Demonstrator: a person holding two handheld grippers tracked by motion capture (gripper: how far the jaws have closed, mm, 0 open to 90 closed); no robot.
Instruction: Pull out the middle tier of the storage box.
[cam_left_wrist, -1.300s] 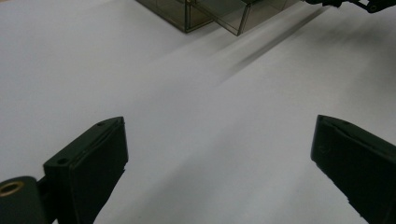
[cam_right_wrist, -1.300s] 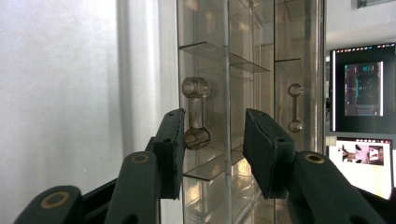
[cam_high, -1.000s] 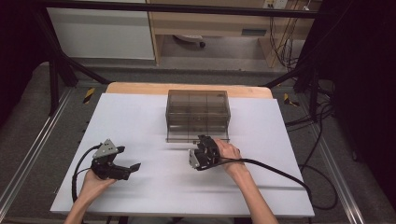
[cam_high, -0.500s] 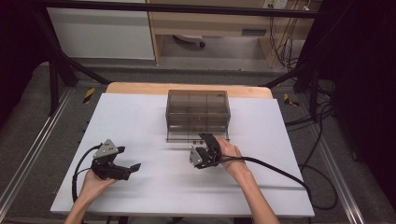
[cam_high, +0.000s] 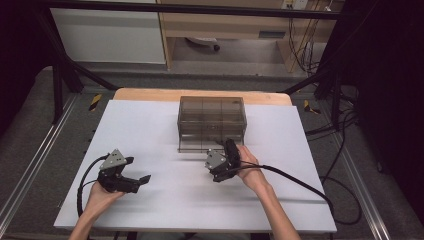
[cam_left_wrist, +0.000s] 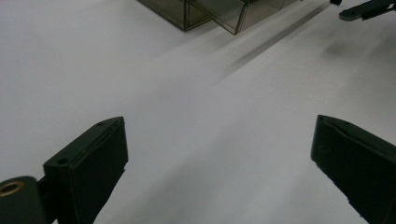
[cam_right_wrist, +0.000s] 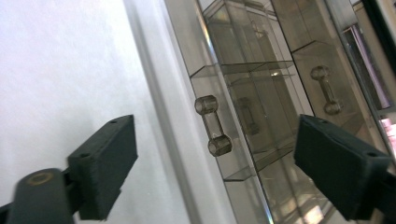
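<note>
- Here, the right gripper (cam_high: 224, 161), turned on its side, has just been opening its jaws; they stand wide, gripping nothing, the clear barbell-shaped drawer handle (cam_right_wrist: 213, 125) ahead between them.
- The smoky transparent plastic drawer cabinet (cam_high: 212, 122) sits mid-table, lower drawer slightly out.
- Likely next: withdraw or re-grip squarely.
- The left gripper (cam_high: 131, 181) rests open, empty.
- No legible writing.

White table (cam_high: 150, 130), wooden far edge. Smoky clear drawer box (cam_high: 212, 115) stands on it, just beyond right gripper (cam_high: 220, 162); lower drawer protrudes.
</note>
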